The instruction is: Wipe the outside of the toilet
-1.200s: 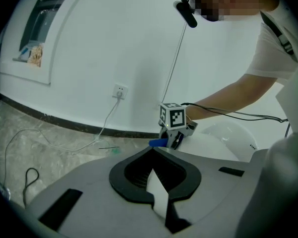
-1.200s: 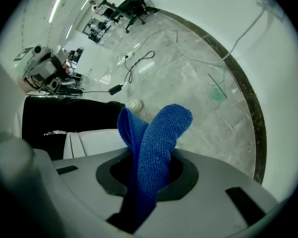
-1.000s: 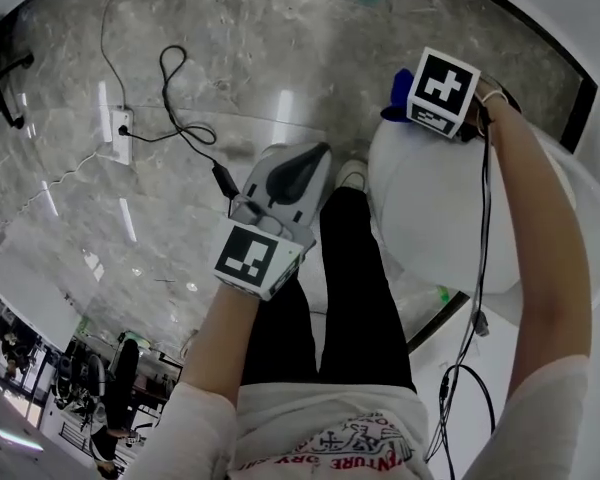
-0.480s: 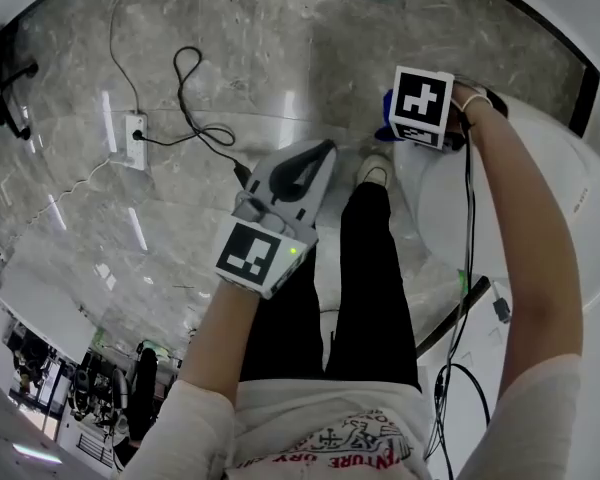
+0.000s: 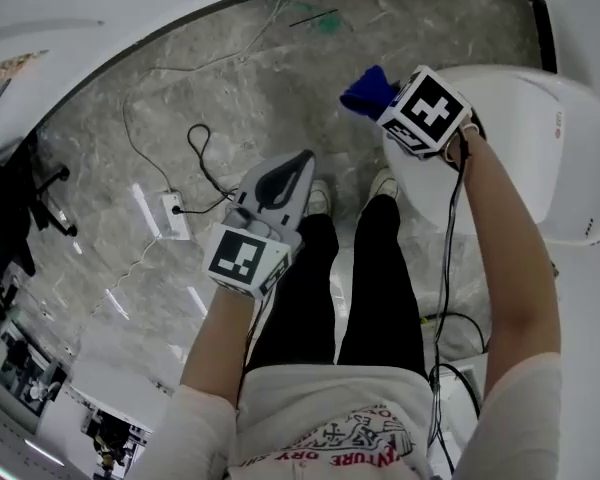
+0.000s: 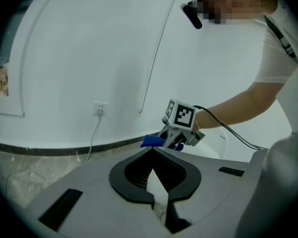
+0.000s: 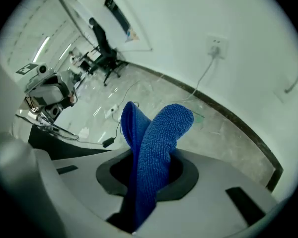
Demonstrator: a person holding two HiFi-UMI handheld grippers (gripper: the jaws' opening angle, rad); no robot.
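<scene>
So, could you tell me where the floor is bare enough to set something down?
Bare floor lies between the cable loop and the toilet, and below-left of the power strip. Crowded round the strip's cords and by the shoes.

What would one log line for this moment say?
right claw: shut on blue cloth, by toilet | left claw: shut, empty, over floor

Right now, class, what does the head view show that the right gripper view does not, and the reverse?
Only the head view: the marker cube on the right tool and the person's printed shirt. Only the right gripper view: a wall socket. Both: the blue cloth shut in the right tool, the left tool and the marble floor.
</scene>
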